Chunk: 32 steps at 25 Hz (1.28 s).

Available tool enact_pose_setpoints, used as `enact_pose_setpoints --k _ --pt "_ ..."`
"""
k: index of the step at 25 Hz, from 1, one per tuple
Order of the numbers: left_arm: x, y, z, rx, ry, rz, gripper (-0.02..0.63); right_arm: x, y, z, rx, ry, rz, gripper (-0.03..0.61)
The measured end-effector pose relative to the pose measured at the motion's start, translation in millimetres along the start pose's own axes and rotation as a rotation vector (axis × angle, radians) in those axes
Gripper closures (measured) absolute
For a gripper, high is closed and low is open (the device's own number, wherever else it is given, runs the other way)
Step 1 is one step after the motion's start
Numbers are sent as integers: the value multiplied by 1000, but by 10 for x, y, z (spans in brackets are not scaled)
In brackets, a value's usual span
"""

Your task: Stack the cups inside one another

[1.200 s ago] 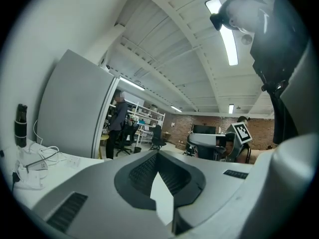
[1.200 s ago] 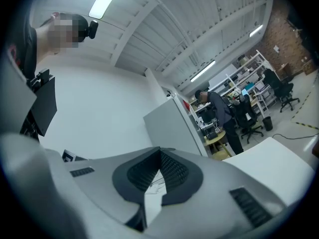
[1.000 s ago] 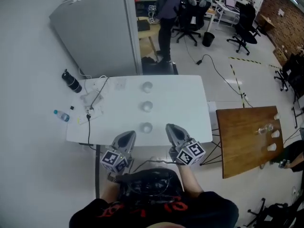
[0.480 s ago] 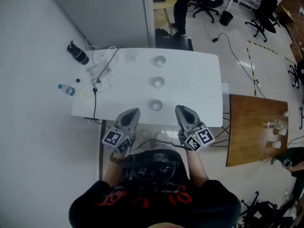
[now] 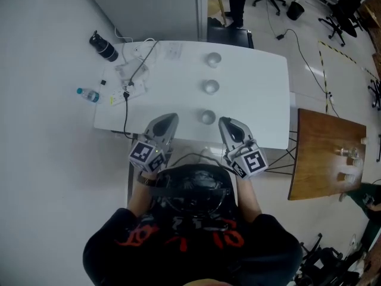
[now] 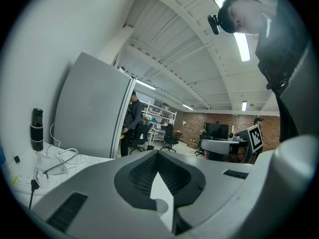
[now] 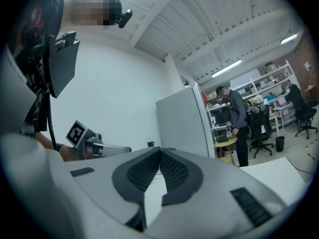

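A white table (image 5: 256,94) stands against a grey partition (image 5: 149,5). At the table's far left corner a black bottle (image 5: 103,47) lies on the floor, and a small water bottle (image 5: 88,94) lies nearer, just off the left edge. A power strip (image 5: 122,96) and tangled cables (image 5: 136,70) sit on the table's left part, with one cable hanging over the near edge. A wooden table (image 5: 327,154) stands to the right, apart from the white one. Beyond, a person (image 5: 241,2) stands by the partition, near a black bin (image 5: 296,9) and office chairs (image 5: 342,5). A cable (image 5: 303,46) trails across the floor.
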<state>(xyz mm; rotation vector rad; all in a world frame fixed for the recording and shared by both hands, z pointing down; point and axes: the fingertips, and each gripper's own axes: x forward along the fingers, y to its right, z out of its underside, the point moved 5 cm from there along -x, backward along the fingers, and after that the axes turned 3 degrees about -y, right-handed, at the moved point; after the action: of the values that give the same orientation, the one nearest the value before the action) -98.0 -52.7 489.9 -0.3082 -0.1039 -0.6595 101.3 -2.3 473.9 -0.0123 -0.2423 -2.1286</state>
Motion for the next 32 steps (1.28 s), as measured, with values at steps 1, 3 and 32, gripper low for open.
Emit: enact_pose_setpoints --k 1,3,32 --pt "-3 -40 -11 1 5 -2 621 47 -20 4 -13 -5 -2 572" --pt "-6 -81 -27 -10 16 -1 621 121 -34 23 -24 -31 4 480" --pt "-244 -346 13 -51 24 -80 621 854 579 2366 -166 -688 110 94"
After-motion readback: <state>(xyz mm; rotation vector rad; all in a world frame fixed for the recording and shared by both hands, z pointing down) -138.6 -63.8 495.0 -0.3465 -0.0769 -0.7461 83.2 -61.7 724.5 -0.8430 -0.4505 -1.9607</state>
